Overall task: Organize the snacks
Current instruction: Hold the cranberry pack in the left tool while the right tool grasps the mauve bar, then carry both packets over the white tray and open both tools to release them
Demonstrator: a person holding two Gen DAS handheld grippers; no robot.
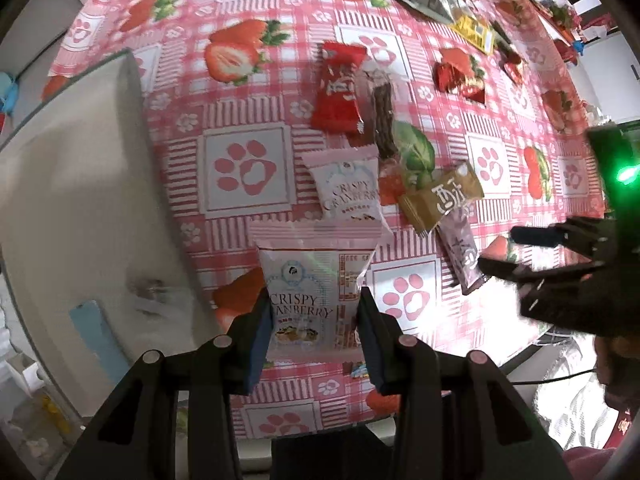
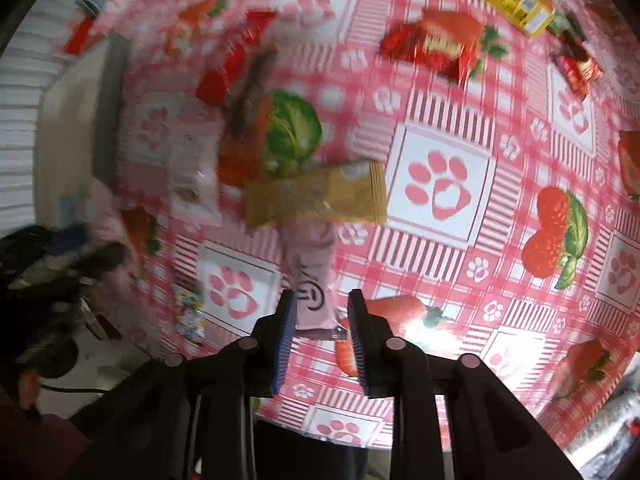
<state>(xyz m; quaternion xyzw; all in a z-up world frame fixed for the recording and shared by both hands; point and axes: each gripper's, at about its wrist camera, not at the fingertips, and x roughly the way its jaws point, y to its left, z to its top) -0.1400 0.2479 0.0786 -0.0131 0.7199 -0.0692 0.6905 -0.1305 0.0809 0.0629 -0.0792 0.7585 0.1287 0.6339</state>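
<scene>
Pink-and-white packaging marks the nearest item: a Crispy Cranberry packet (image 1: pixel 316 300) is sitting between the jaws of the left gripper (image 1: pixel 314 320), whose blue pads are pressing on its lower sides and holding it above the counter (image 1: pixel 248 168). In the right wrist view, the right gripper (image 2: pixel 320 320) is framing the near end of a pale purple stick packet (image 2: pixel 314 276); its jaws are standing narrowly apart beside the packet, and the blur is making it impossible to tell whether the pads are touching it. The same purple packet (image 1: pixel 462 258) is appearing in the left wrist view just beside the right gripper (image 1: pixel 500 250), which is entering from the right edge. Directly beyond the held packet, a second Crispy Cranberry packet (image 1: pixel 348 192) is lying flat on the strawberry-and-paw-print cloth. Beside it to the right, a gold packet (image 1: pixel 440 200) is lying across the far end of the purple one. Farther back, a red packet (image 1: pixel 338 88) is lying next to a clear wrapper of dark sticks (image 1: pixel 382 116). A white tray (image 1: pixel 80 184) is occupying the left side of the counter. At the far edge, a yellow packet (image 1: pixel 474 32) and small red foil sweets (image 1: pixel 460 76) are lying scattered well apart from the near group.
</scene>
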